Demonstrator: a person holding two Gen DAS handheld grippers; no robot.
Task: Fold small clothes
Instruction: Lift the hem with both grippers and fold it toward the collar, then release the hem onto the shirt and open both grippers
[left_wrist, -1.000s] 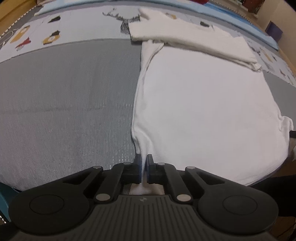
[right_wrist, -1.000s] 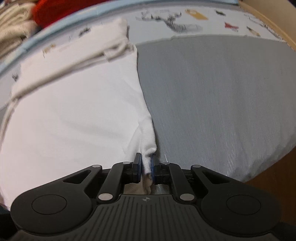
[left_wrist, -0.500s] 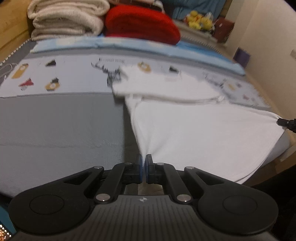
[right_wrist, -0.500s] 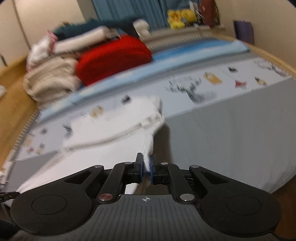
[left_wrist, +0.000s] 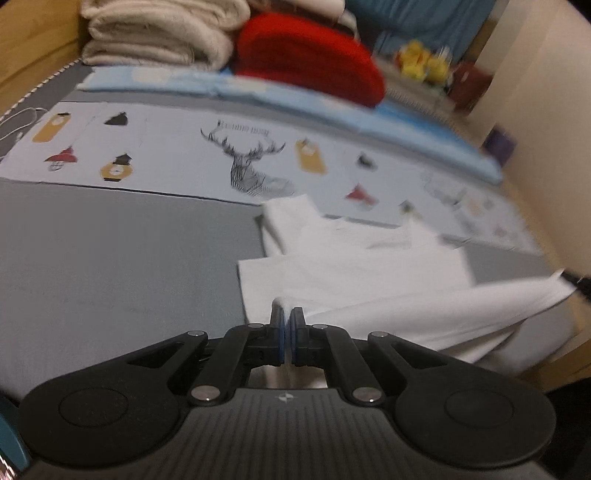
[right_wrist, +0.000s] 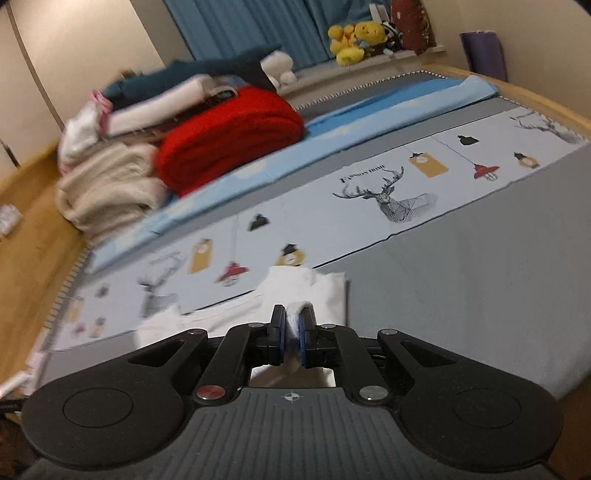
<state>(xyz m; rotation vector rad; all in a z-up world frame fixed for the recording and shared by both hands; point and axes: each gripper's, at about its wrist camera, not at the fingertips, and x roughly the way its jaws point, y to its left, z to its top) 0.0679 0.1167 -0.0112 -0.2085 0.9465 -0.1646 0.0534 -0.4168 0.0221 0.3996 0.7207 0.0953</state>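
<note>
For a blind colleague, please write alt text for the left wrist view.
The left gripper is shut on a corner of a white garment, whose near edge is lifted above a grey bedcover. Behind lie a red blanket and beige towels.

Motion blur smeared the white garment (left_wrist: 369, 266) and the red blanket (left_wrist: 306, 59). The gripper body hid the garment's near edge in both views. The yellow toys (left_wrist: 421, 61) were too blurred to identify.

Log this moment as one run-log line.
stage: folding | left gripper: shut on white garment | right gripper: shut on white garment | hem: lifted
</note>
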